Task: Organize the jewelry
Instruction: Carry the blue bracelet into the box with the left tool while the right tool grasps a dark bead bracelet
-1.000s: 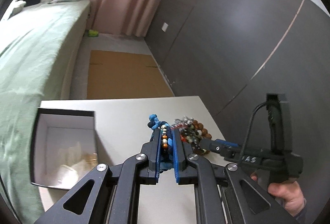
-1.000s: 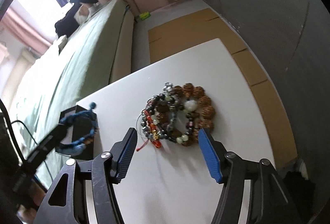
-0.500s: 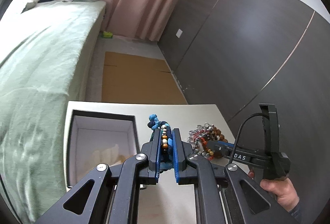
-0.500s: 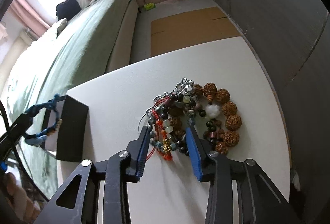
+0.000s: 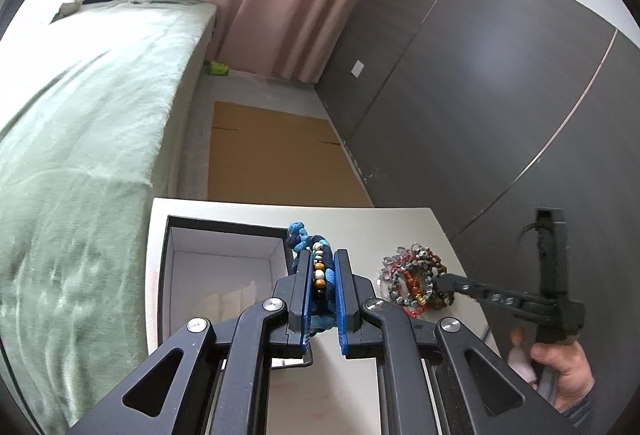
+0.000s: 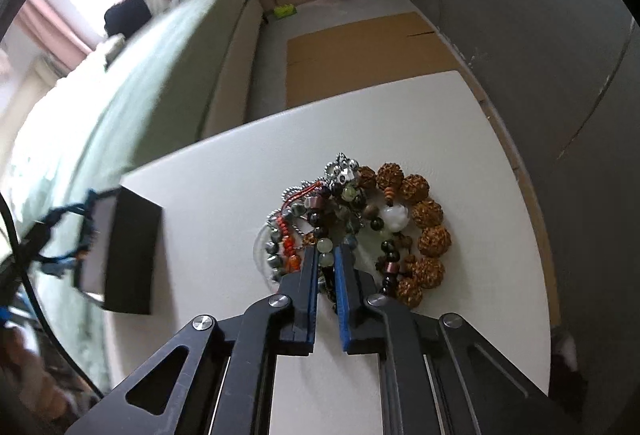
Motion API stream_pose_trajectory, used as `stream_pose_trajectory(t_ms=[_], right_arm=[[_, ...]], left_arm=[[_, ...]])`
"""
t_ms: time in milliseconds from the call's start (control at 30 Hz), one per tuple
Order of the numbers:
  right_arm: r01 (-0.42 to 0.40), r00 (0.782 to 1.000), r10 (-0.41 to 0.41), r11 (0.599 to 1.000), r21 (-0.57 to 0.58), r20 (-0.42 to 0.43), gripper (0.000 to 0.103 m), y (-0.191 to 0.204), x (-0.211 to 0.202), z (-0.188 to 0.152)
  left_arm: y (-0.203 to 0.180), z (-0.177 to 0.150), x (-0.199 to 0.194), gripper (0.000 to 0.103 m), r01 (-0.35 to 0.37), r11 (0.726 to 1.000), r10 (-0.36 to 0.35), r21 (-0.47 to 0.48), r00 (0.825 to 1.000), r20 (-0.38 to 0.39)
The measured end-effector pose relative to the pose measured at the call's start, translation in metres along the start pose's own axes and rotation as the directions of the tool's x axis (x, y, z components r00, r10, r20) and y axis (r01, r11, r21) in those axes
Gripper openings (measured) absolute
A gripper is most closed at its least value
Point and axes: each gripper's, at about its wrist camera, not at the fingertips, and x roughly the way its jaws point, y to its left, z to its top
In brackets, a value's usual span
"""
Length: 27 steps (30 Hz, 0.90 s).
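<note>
Both grippers are loaded at once here. The left gripper [image 5: 323, 271] has its jaws nearly together, clamped on a blue cord bracelet [image 5: 316, 267] with a row of small beads, held up just right of the open black box [image 5: 224, 231] with the white lining. That box sits at the left edge of the white table [image 6: 224, 171], right beside the green bed [image 5: 80, 123].

Over on the right, the right gripper [image 6: 326, 263] has pinched down into the tangled pile of bracelets [image 6: 352, 227], and its blue pads [image 6: 316, 275] squeeze a strand of pale green beads [image 6: 325, 251] at the near edge of the heap. The big brown seed-bead bracelet [image 6: 428, 227] curls round the far and right side of that pile.

Now the risks. That heap looks knotted, with red cord, metal chain and glass beads crossing each other, so a lift could drag several pieces up together, or snag and spill them over the table. The grip is on one round bead or so, and round beads may squirt out of flat pads. On the left, the bracelet hangs beside the box rather than plainly over it; a release from here could drop it on the rim or the table.
</note>
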Motion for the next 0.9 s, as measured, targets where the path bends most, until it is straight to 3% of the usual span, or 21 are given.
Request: stream_pose_trajectory(t_ms=[200, 433, 700, 767, 833, 900], right_arm=[[-0.118, 0.990, 0.112, 0.991, 0.066, 0.088, 0.010, -0.013, -0.034, -0.003], [-0.280, 0.950, 0.268, 0.958, 0.055, 0.163, 0.010, 0.002, -0.056, -0.003], [-0.323, 0.937, 0.319, 0.947, 0.000, 0.144, 0.010, 0.035, -0.049, -0.007], [-0.327, 0.936, 0.325, 0.945, -0.009, 0.137, 0.010, 0.041, -0.048, -0.008], [-0.330, 0.935, 0.329, 0.944, -0.015, 0.132, 0.010, 0.047, -0.047, -0.011], [-0.333, 0.934, 0.333, 0.943, -0.020, 0.127, 0.010, 0.050, -0.046, -0.011]], left_arm=[[0.003, 0.001, -0.002, 0.010, -0.020, 1.000, 0.020, -0.002, 1.000, 0.008], [0.018, 0.001, -0.001, 0.010, -0.122, 0.993, 0.122, -0.008, 0.993, -0.007], [0.021, -0.004, 0.012, 0.010, -0.184, 0.983, 0.185, 0.023, 0.982, -0.047], [0.021, -0.006, 0.019, 0.011, -0.146, 0.989, 0.147, 0.010, 0.986, -0.075], [0.023, -0.008, 0.030, 0.019, -0.038, 0.999, 0.033, -0.033, 0.989, -0.143], [0.022, -0.009, 0.036, 0.044, -0.015, 0.998, 0.005, -0.055, 0.984, -0.181]])
